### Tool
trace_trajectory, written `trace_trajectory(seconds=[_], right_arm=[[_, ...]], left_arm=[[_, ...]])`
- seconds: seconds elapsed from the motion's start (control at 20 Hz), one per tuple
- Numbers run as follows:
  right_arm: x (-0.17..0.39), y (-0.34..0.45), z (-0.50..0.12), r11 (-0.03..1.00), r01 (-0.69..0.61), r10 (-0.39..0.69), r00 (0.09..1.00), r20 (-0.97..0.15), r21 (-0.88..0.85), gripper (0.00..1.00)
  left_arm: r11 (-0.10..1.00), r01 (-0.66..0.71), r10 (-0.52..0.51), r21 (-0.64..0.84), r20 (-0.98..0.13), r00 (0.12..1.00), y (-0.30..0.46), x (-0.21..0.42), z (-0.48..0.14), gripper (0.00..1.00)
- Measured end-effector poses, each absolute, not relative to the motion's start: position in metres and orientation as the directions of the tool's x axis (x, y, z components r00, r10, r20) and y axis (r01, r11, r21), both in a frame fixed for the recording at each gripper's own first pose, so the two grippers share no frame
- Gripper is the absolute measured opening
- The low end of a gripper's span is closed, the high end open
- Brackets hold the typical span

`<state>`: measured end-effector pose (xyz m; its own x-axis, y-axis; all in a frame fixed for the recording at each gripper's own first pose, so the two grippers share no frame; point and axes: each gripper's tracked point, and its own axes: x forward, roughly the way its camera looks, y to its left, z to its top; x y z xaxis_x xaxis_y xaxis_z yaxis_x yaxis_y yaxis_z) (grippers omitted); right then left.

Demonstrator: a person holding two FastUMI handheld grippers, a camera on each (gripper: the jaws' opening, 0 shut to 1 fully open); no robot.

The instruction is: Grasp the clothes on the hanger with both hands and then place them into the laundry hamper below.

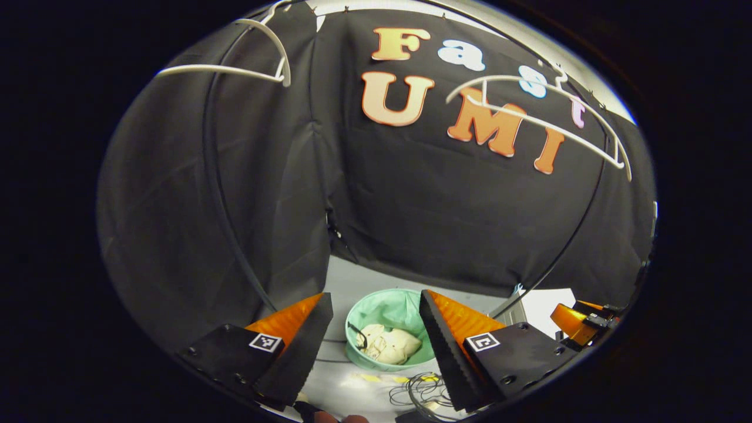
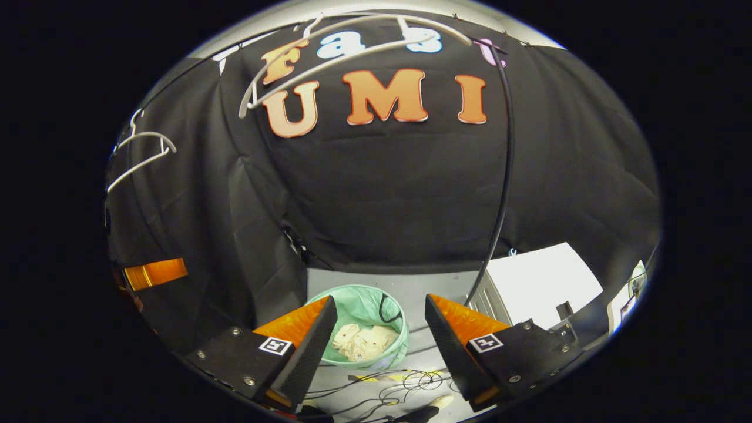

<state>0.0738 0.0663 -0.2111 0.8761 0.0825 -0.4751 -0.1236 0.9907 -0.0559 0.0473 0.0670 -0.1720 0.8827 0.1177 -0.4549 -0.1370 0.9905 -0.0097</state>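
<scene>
The booth's black cloth wall (image 1: 411, 194) dominates both views, with a grey floor (image 1: 364, 282) showing at the bottom centre. A thin dark rail (image 1: 218, 200) arcs down the left side of the left gripper view, and another (image 2: 506, 158) drops down the right of centre in the right gripper view. Two bare white hangers hang high in the left gripper view, one at upper left (image 1: 235, 69) and one at upper right (image 1: 546, 120); neither carries a garment. The pale green laundry hamper (image 1: 367, 311) sits on the floor at bottom centre, and the cream-coloured clothes (image 1: 390, 343) lie bunched inside it, seen also in the right gripper view (image 2: 363, 341) inside the hamper (image 2: 395, 343). Loose cables (image 1: 423, 388) trail on the floor just in front of the hamper.

The left gripper (image 1: 373, 329) is held wide open with nothing between its fingers, the hamper framed in the gap. The right gripper (image 2: 380, 332) is likewise spread wide and empty, well above the hamper.

Judged from this, the garment is already deposited and the step in hand looks like release and withdrawal. Done well, that means keeping both pairs of fingers apart, lifting straight up and away from the hamper's rim, and steering clear of the hangers overhead and the cables below.
</scene>
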Motion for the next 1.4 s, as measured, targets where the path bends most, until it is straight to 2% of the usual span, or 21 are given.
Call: trace_trajectory(seconds=[0.25, 0.4, 0.5, 0.55, 0.7, 0.85, 0.9, 1.4], right_arm=[[0.076, 0.058, -0.119, 0.987, -0.116, 0.075, 0.945, -0.319, -0.112, 0.94], [0.07, 0.059, -0.085, 0.985, -0.116, 0.079, 0.962, -0.261, -0.13, 0.94], [0.067, 0.057, -0.064, 0.986, -0.106, 0.075, 0.972, -0.223, -0.132, 0.94], [0.066, 0.056, -0.055, 0.985, -0.105, 0.075, 0.976, -0.206, -0.137, 0.94], [0.062, 0.054, -0.026, 0.982, -0.094, 0.072, 0.988, -0.14, -0.161, 0.94], [0.056, 0.052, -0.005, 0.983, -0.087, 0.074, 0.993, -0.088, -0.163, 0.9], [0.049, 0.055, 0.0, 0.982, -0.09, 0.079, 0.994, -0.076, -0.164, 0.94], [0.055, 0.057, 0.008, 0.981, -0.079, 0.071, 0.996, -0.051, -0.177, 0.94]], left_arm=[[0.996, -0.088, 0.092, 0.027, -0.297, 0.95, 0.061, 0.047, -0.098, 0.98], [0.997, -0.071, 0.079, 0.043, -0.212, 0.974, 0.057, 0.044, -0.052, 1.0], [0.996, -0.066, 0.075, 0.061, -0.161, 0.984, 0.055, 0.044, -0.03, 0.97], [0.996, -0.064, 0.072, 0.067, -0.127, 0.989, 0.054, 0.043, -0.015, 1.0], [0.995, -0.052, 0.056, 0.086, -0.048, 0.997, 0.048, 0.038, 0.018, 0.94], [0.996, -0.039, 0.042, 0.085, -0.027, 0.999, 0.045, 0.038, 0.024, 0.94], [0.996, -0.038, 0.04, 0.082, -0.019, 0.999, 0.045, 0.035, 0.029, 0.94], [0.995, -0.054, 0.052, 0.079, 0.025, 0.998, 0.044, 0.038, 0.044, 1.0]])
